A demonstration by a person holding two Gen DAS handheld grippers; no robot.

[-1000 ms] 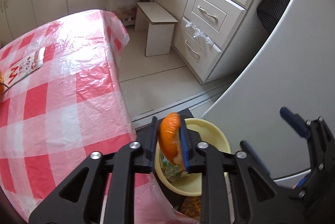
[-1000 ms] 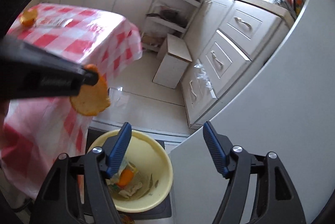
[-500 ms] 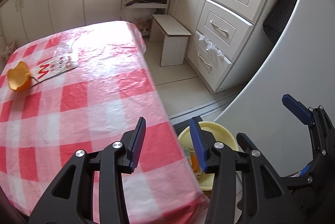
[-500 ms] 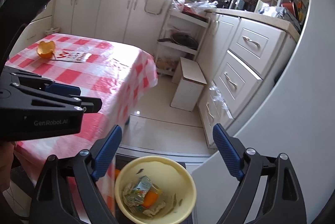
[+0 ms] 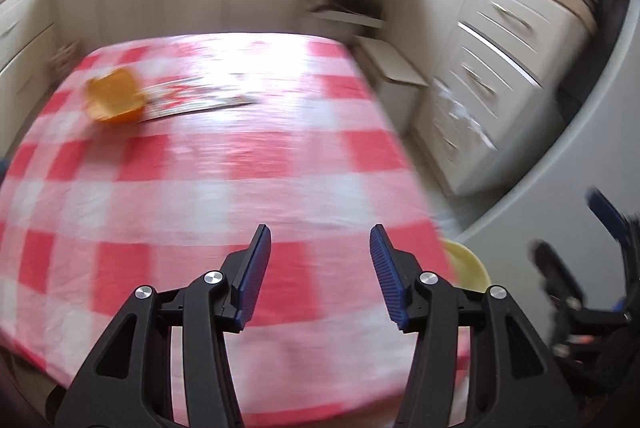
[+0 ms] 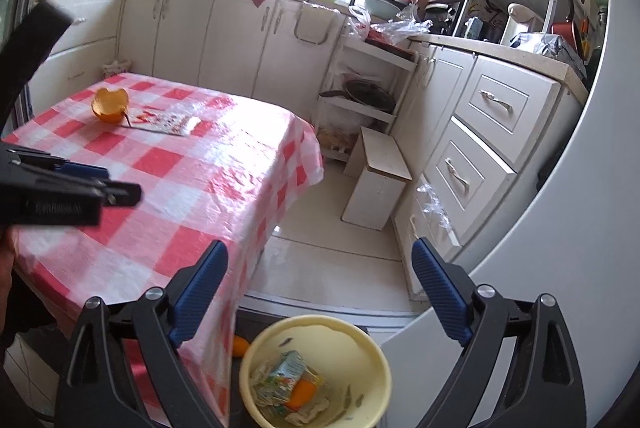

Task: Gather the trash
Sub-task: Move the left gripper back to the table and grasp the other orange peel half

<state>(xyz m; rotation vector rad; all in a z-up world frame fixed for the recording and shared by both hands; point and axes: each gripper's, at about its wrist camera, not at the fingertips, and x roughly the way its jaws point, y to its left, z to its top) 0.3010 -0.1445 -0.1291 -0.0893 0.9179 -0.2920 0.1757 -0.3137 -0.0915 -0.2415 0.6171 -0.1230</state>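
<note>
The left gripper (image 5: pixel 320 268) hangs over the red-and-white checked plastic-covered surface (image 5: pixel 208 164), its jaws opening with nothing between them. Well beyond them, to their left, an orange peel cup (image 5: pixel 114 100) touches a flat printed wrapper (image 5: pixel 192 98). The right gripper (image 6: pixel 320 292) has empty jaws spread wide, still opening; below and between them sits a pale yellow round plastic bin (image 6: pixel 360 348) holding scraps.

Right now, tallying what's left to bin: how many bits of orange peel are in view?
3: a cupped orange peel on the checked tablecloth, one in the yellow plastic bowl, one beside the bowl. Others may be buried.
</note>
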